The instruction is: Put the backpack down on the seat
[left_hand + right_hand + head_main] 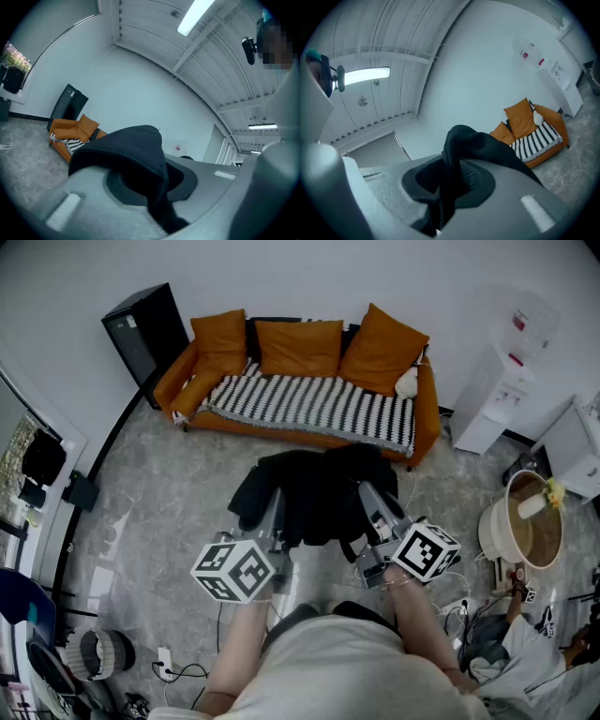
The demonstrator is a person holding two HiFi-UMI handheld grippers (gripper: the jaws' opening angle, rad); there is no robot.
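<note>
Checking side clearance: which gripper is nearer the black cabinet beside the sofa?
Left. The left gripper grips the backpack on the side toward the black cabinet; the right gripper grips its far side, farther off.

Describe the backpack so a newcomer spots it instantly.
Find the orange sofa by the far wall. In front of it hangs the backpack, pinched between the left gripper and right gripper. It is limp black fabric held in the air, unlike the orange cushions behind.
</note>
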